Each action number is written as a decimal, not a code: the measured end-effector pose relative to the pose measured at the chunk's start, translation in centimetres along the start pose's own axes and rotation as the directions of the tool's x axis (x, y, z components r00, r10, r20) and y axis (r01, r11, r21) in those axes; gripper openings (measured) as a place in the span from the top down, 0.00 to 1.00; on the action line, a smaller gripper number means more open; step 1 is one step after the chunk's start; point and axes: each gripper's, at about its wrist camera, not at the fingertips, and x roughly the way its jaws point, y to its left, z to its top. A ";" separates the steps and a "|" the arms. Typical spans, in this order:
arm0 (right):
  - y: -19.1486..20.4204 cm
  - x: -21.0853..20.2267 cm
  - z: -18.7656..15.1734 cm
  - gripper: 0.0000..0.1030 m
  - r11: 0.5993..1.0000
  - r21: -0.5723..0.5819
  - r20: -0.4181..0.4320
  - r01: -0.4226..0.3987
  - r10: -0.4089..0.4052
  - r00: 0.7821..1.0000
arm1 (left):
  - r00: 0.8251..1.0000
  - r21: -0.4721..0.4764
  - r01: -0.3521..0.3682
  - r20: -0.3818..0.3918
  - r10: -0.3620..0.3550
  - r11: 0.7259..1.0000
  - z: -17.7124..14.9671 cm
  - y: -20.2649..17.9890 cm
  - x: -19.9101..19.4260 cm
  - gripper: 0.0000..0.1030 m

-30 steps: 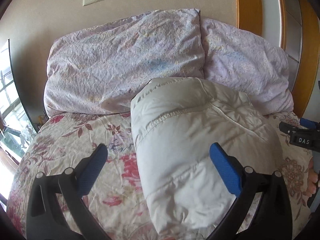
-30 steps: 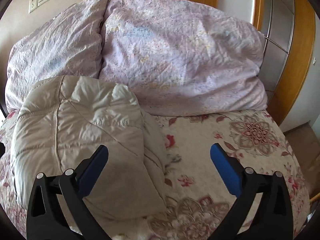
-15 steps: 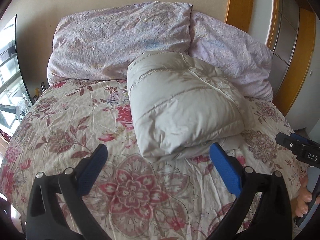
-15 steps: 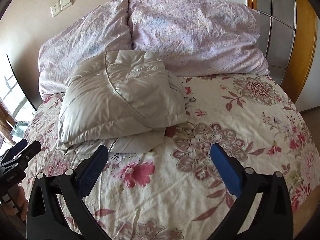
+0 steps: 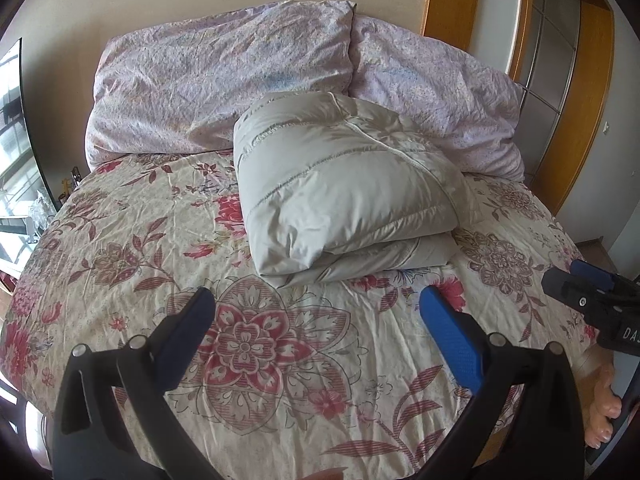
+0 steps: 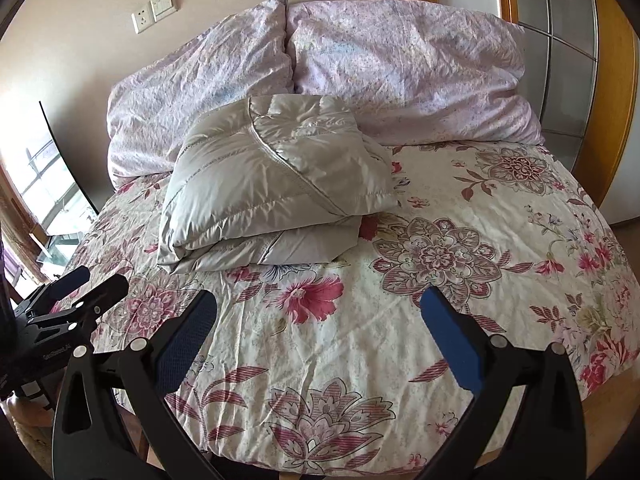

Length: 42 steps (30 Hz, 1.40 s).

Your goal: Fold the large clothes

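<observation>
A pale grey padded jacket (image 5: 344, 188) lies folded into a thick bundle on the floral bedspread (image 5: 256, 344), its far end against the pillows. The right wrist view shows the same jacket (image 6: 272, 184) left of centre. My left gripper (image 5: 316, 320) is open over the near part of the bed, well short of the bundle, with nothing between its blue pads. My right gripper (image 6: 316, 320) is likewise open and empty, back from the jacket. Each gripper shows at the edge of the other's view: the right gripper (image 5: 588, 292) and the left gripper (image 6: 76, 288).
Two lilac pillows (image 5: 224, 76) (image 5: 436, 92) lean on the wall at the head of the bed. A wooden door frame (image 5: 592, 92) stands to the right, a window (image 6: 48, 184) to the left. Toes of a bare foot (image 5: 604, 412) show at the bed's right edge.
Both grippers have drawn back from the folded jacket toward the foot of the bed, so the bundle looks smaller and far more bedspread shows. The jacket itself has stayed put.
</observation>
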 end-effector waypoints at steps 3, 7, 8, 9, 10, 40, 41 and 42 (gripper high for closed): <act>0.1 -0.2 -0.2 0.01 1.000 0.001 -0.002 -0.015 0.015 1.000 | 1.000 -0.015 0.011 -0.012 -0.011 1.000 0.1 0.2 0.1 0.02; 0.3 -0.4 -0.5 0.01 0.999 0.003 -0.013 -0.037 0.037 0.999 | 0.999 -0.041 0.042 -0.027 -0.043 0.998 0.0 0.6 0.1 0.02; 0.3 -0.4 -0.5 0.01 0.999 0.003 -0.014 -0.038 0.038 0.999 | 0.999 -0.043 0.041 -0.026 -0.043 0.998 0.0 0.5 0.0 0.02; 0.4 -0.4 -0.6 0.01 0.999 0.001 -0.014 -0.040 0.040 0.999 | 0.999 -0.041 0.041 -0.025 -0.042 0.998 0.0 0.5 0.0 0.02; 0.4 -0.5 -0.6 0.01 0.999 0.001 -0.013 -0.040 0.040 0.999 | 0.999 -0.040 0.042 -0.023 -0.043 0.998 0.0 0.5 -0.1 0.02; 0.3 0.0 -0.8 0.01 0.997 0.024 -0.044 -0.071 0.072 0.996 | 0.998 -0.024 0.051 -0.033 -0.052 0.998 -0.1 -0.3 -0.1 0.02; 0.3 0.0 -0.8 0.01 0.997 0.025 -0.045 -0.072 0.073 0.996 | 0.998 -0.025 0.053 -0.033 -0.054 0.998 -0.1 -0.3 -0.1 0.02; 0.2 0.1 -0.9 0.01 0.997 0.026 -0.046 -0.072 0.073 0.996 | 0.998 -0.024 0.053 -0.034 -0.054 0.998 -0.2 -0.3 -0.1 0.02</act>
